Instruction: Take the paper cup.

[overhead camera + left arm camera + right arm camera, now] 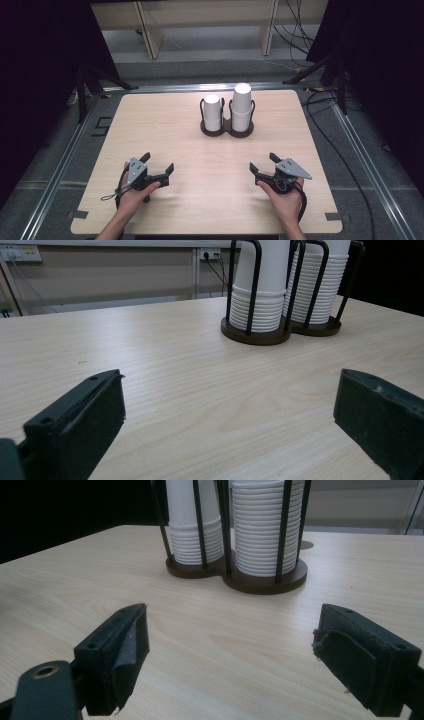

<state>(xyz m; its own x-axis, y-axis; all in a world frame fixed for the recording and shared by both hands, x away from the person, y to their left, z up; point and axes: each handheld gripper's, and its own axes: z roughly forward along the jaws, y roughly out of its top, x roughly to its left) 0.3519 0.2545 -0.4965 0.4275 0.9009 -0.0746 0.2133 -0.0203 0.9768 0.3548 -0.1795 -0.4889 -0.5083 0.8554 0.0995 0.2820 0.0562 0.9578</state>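
Both grippers rest low on the table (pixel 165 130), near edge, jaws spread wide and holding nothing. Left gripper (pixel 159 169) sits at the near left, right gripper (pixel 262 166) at the near right, well apart from each other.

Cup holder (pixel 227 131), a dark double base with wire uprights, stands centre-far. Shorter cup stack (pixel 212 113) in its left bay, taller cup stack (pixel 241 107) in its right bay. Both stacks seated inside the wires.

I judge nothing started: no cup lifted, none loose on the wood. Whole job left, reach first. From the right gripper view, pad lining on its jaws looks frayed, possibly peeling; hard to confirm.
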